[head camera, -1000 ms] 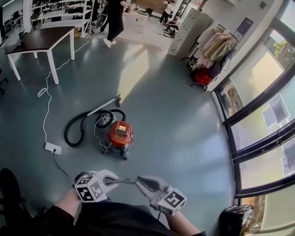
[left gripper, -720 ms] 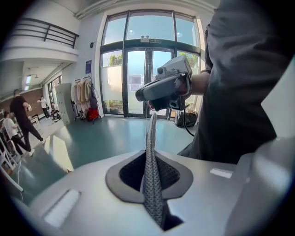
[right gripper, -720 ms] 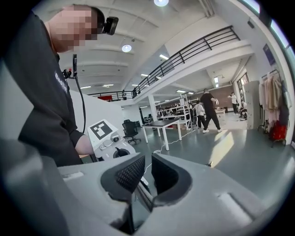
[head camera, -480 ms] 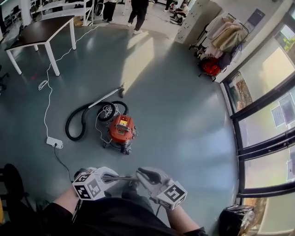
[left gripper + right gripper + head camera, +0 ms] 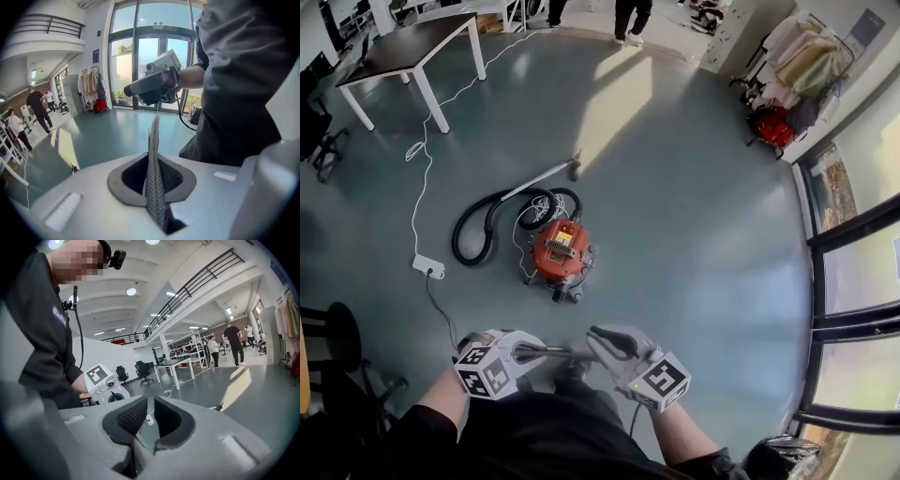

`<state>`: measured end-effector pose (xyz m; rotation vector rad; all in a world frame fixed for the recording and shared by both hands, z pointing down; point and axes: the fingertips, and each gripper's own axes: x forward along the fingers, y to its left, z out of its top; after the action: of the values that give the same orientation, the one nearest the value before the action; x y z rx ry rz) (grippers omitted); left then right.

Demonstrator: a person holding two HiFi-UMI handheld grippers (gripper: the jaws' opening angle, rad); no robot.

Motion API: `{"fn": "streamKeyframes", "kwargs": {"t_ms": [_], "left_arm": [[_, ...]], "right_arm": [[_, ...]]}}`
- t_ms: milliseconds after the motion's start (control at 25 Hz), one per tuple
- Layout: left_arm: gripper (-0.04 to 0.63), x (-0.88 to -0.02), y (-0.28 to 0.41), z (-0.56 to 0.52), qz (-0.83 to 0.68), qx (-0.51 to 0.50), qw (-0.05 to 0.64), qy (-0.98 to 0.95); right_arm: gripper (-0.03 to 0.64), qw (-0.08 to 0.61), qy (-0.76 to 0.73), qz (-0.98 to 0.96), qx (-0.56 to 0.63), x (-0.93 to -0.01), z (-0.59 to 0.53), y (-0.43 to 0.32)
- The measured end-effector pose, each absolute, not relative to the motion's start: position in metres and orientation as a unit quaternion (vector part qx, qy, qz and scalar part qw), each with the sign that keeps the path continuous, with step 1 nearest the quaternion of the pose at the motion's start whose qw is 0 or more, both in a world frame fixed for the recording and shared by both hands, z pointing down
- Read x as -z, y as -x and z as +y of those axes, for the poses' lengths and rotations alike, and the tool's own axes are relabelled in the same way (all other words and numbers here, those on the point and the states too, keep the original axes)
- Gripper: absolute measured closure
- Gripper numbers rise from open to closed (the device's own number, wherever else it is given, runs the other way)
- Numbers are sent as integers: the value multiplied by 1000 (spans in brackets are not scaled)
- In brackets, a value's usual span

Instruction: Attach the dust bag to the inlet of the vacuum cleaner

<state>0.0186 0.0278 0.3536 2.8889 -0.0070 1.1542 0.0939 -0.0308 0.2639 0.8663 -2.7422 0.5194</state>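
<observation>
The orange vacuum cleaner [image 5: 561, 251] stands on the grey floor ahead, its black hose [image 5: 476, 234] looped at its left and the wand [image 5: 546, 175] lying behind it. Low in the head view, my left gripper [image 5: 525, 352] is shut on the dust bag [image 5: 558, 354], a thin grey woven sheet. In the left gripper view the dust bag [image 5: 153, 154] rises edge-on from the left gripper [image 5: 152, 174] toward the right one. My right gripper [image 5: 595, 336] is beside the bag's free end. The right gripper [image 5: 149, 420] shows a narrow gap with only floor visible through it.
A white power strip [image 5: 428, 267] and its cable [image 5: 420, 159] lie left of the vacuum cleaner. A dark-topped table [image 5: 412, 42] stands far left, a black stool [image 5: 342, 337] near left. People [image 5: 630, 13] walk at the back. A clothes rack [image 5: 806, 61] and windows line the right.
The view has shifted as the person walks toward the vacuum cleaner, which now looks nearer. Both grippers keep the same pose side by side, with the bag still in the left one.
</observation>
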Motion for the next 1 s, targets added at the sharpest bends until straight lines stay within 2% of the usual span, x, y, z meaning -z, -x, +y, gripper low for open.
{"fn": "streamKeyframes", "kwargs": {"t_ms": [240,600,1000], "left_arm": [[554,-381,-14,16,3,-383,23,-923],[555,-433,22,-9,53,-369,20,-928],[554,-519,27,-29,75,-358,32,-930]], "right_arm": [[586,121,-303,-923,-202,-291,-44,-94],[586,132,-361,-898,-216,-333,-76,-48],[586,152,-363,-894,-216,-420,-103,-28]]}}
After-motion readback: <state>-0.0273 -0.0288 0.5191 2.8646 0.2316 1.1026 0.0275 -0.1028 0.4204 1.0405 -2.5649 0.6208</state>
